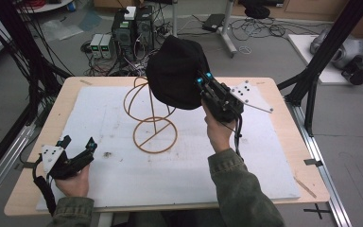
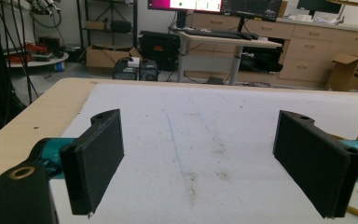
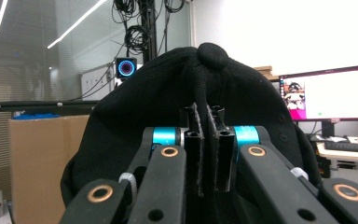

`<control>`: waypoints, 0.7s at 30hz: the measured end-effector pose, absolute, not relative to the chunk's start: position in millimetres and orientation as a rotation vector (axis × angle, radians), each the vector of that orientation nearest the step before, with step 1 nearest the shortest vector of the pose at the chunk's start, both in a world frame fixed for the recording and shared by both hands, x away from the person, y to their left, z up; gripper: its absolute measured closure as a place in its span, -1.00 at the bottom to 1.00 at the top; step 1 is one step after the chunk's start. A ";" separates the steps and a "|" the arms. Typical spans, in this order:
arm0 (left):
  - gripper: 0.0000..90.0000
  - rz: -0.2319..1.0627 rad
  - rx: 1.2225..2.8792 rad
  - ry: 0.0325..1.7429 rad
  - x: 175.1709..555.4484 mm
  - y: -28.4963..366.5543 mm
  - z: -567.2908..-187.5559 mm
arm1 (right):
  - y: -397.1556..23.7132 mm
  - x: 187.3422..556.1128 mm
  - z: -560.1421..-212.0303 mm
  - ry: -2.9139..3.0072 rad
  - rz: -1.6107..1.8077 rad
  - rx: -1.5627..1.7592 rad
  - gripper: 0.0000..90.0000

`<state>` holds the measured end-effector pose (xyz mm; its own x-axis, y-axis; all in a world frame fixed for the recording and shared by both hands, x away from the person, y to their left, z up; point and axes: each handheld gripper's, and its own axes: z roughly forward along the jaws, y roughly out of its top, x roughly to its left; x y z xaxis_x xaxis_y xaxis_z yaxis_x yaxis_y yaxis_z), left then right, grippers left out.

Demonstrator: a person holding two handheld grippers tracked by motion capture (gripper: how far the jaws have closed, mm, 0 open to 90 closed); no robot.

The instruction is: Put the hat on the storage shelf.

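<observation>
Right tool (image 1: 207, 81), upper centre of the high view, is clamped on a fold of the black cap (image 1: 177, 71); its own view shows both jaws pinched tight on the fabric w/ the cap (image 3: 154, 102) bulging behind. Cap is held above the worktop (image 1: 283, 142), over the top of the tan wire stand (image 1: 153, 123) standing on the white mat (image 1: 108, 118) at frame centre. Left tool (image 1: 78, 144), lower left, rests low by the mat edge, jaws spread wide, nothing between them; bare mat (image 2: 200, 135) ahead.
</observation>
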<state>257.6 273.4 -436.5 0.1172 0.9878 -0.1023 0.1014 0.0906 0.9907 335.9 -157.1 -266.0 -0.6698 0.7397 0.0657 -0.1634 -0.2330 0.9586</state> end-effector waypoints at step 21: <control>-0.63 0.996 1.250 1.236 257.7 275.5 -436.6 | -106.7 354.3 -262.6 1.524 1.969 0.665 0.93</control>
<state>257.7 275.5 -436.6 0.1148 0.9869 -0.1129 0.0989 0.1018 0.9899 354.3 -106.7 -262.6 -0.7222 0.6901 0.0473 -0.1273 -0.1999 0.9715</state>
